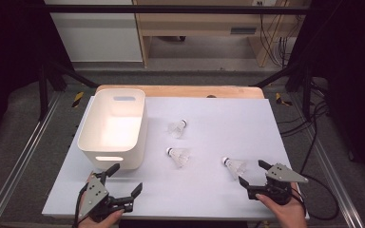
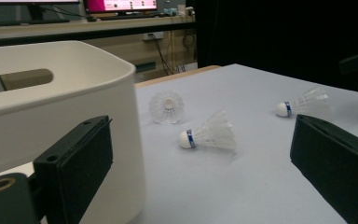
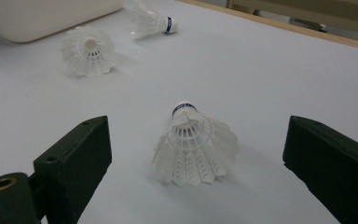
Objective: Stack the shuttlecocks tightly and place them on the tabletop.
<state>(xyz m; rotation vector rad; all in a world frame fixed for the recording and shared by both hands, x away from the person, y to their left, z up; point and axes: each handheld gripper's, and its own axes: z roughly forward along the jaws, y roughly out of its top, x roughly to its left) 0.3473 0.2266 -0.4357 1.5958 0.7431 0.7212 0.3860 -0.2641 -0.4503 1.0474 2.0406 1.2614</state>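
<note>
Three shuttlecocks lie on the table; the nearest shuttlecock [image 3: 195, 148], by the front right corner, sits between the right gripper's [image 1: 255, 174] wide jaws, untouched. Left gripper [image 1: 126, 179] gapes wide beside the bin [image 1: 91, 124].

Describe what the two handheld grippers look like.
Both the left gripper and the right gripper are black, each with two flat, blocky jaws and a grey three-cornered plate on top. A black cable trails from the right one. No sleeves show at the hands.

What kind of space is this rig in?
Probably a lab or office workroom: a metal frame rail surrounds the white-topped table, loose black cables hang by wooden furniture behind, and a lit monitor sits on a desk.
</note>
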